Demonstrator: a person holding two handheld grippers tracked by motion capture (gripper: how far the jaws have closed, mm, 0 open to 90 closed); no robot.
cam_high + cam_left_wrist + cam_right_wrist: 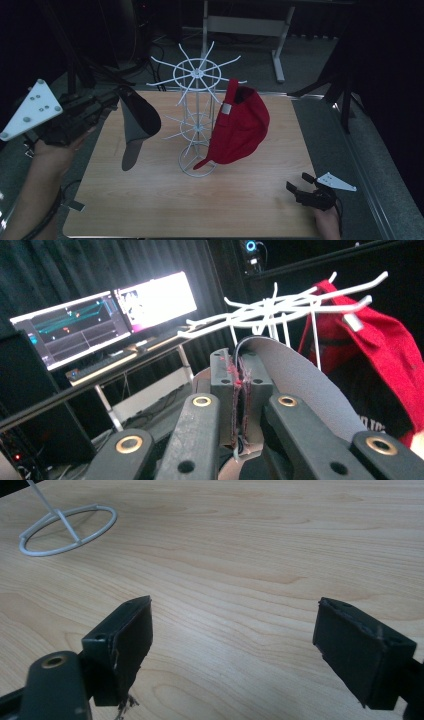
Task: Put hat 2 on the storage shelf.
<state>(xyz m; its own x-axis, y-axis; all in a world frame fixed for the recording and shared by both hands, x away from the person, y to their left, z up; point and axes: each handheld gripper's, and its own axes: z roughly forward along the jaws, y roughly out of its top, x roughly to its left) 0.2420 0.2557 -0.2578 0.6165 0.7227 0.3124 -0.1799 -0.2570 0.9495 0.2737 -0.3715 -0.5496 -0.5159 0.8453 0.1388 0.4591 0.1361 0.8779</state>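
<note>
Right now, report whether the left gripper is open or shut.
Shut. The left gripper has its jaws pressed together on the grey cap, lifted off the table beside the white rack.

Two black jaws of the right gripper [232, 645] stand wide apart with nothing between them, hovering low over a pale wooden table [260, 545]. At the upper left, the white wire ring base of a stand [70, 530] rests on the wood, well apart from the jaws.
</note>
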